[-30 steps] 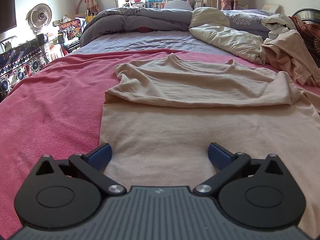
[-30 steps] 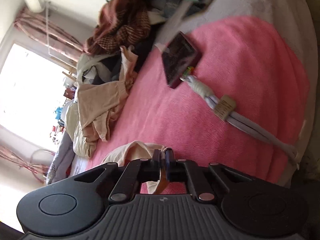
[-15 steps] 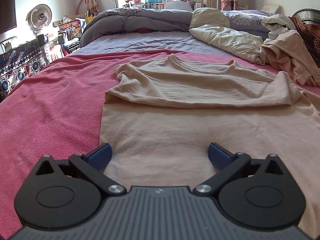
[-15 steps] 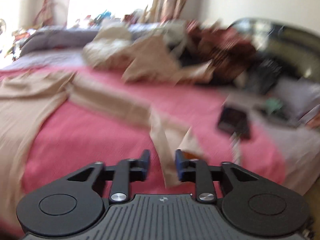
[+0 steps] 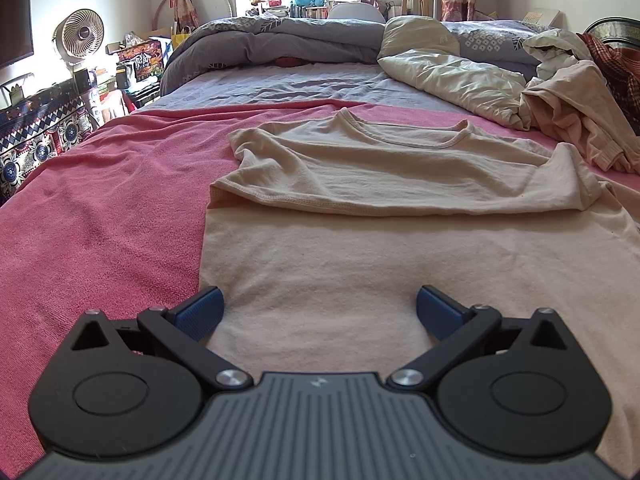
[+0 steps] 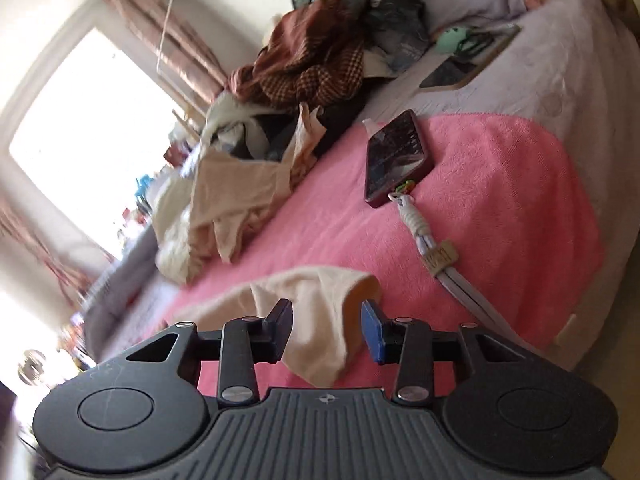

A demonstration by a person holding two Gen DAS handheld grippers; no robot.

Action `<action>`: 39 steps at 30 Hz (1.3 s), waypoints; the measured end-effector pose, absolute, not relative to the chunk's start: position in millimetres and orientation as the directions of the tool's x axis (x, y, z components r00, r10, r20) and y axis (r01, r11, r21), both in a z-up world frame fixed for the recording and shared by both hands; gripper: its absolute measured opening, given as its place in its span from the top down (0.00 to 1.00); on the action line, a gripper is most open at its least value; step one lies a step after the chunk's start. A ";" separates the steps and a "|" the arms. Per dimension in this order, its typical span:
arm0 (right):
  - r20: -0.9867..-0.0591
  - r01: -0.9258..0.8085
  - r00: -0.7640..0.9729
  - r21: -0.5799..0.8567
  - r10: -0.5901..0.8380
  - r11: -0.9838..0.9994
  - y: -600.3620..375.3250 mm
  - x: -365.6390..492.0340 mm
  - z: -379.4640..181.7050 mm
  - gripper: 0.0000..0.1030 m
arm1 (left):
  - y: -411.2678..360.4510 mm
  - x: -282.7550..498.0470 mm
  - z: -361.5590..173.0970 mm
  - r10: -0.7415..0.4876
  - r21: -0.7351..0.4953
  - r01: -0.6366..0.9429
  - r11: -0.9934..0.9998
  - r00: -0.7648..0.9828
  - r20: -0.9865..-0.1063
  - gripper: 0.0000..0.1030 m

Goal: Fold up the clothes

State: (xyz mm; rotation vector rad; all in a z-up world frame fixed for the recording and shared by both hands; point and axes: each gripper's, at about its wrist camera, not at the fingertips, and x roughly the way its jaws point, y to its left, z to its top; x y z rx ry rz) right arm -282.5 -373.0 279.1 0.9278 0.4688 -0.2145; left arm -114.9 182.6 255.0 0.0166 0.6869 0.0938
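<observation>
R gripper [image 6: 326,330] jaws closing, shirt [image 5: 400,240] sleeve end slack between, not pinched; L gripper [image 5: 319,312] spread wide over hem, shirt lying lengthwise ahead.

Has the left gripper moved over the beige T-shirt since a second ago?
No. The left gripper sits open over the beige T-shirt exactly as before; the folded hem lines up the same against its fingers.

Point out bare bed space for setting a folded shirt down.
Freest: the pink blanket left of the beige shirt, up to the grey sheet. Smaller patch right of the phone and its strap. Crowded: the clothes pile at the far right.
</observation>
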 end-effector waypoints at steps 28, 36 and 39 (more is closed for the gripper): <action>-0.508 0.460 0.842 0.500 -0.183 0.734 -442.8 -144.0 379.5 0.96 | 186.4 -117.2 256.1 0.081 0.032 -0.078 0.996 0.774 -0.628 0.00; -0.567 0.454 0.810 0.445 -0.150 0.772 -359.1 -199.8 308.1 0.80 | 187.7 -118.0 255.9 0.073 0.024 -0.075 0.997 0.777 -0.625 0.00; -0.572 0.550 0.796 0.549 -0.197 0.629 -352.8 -214.8 276.8 0.74 | 188.7 -117.9 255.8 0.073 0.023 -0.075 0.997 0.778 -0.625 0.00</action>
